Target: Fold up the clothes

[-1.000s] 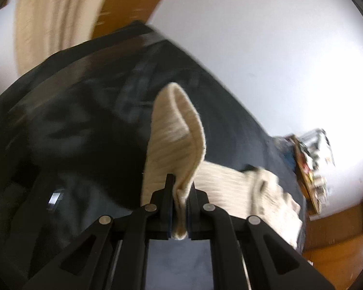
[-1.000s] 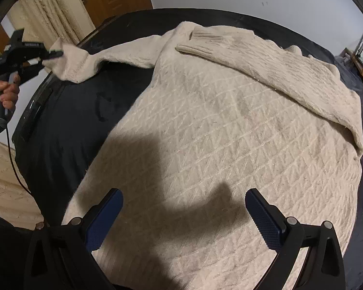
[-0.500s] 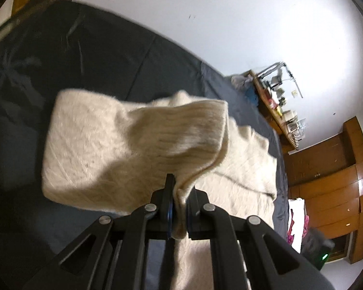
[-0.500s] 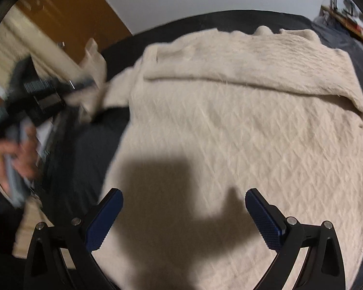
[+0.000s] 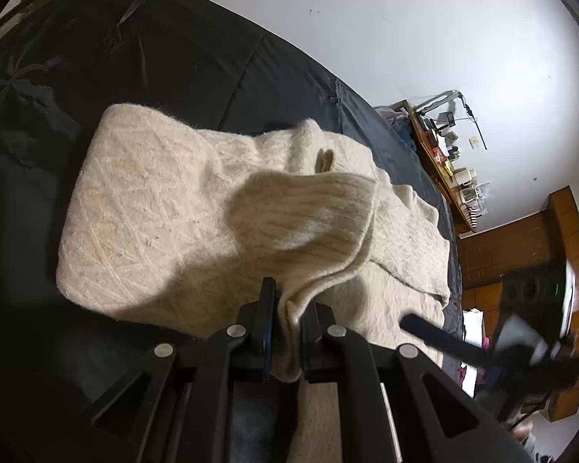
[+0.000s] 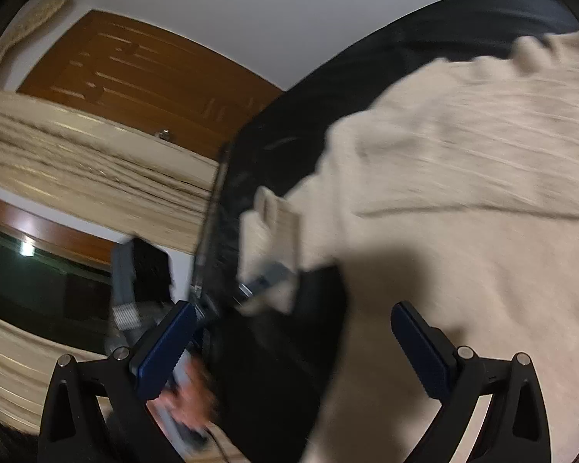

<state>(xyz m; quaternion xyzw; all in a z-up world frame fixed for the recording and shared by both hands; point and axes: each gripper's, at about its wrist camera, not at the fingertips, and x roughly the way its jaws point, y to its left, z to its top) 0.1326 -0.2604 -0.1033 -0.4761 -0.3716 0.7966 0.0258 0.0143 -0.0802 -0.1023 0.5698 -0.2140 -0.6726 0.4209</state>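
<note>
A cream knitted sweater lies spread on a black bed cover. My left gripper is shut on the ribbed cuff of its sleeve and holds the sleeve over the sweater body. In the right wrist view the sweater fills the right half, blurred. My right gripper is open and empty, above the sweater's left edge and the bed cover. The left gripper with the cuff shows blurred there. The right gripper shows blurred at the lower right of the left wrist view.
A white wall stands behind the bed, with a cluttered shelf and brown wooden cabinets to the right. In the right wrist view a wooden door, beige curtains and a dark window lie beyond the bed's left edge.
My left gripper has carried the sleeve cuff from the bed's left side inward over the sweater body. My right gripper has swung left, stays open, and now faces the bed's edge.
</note>
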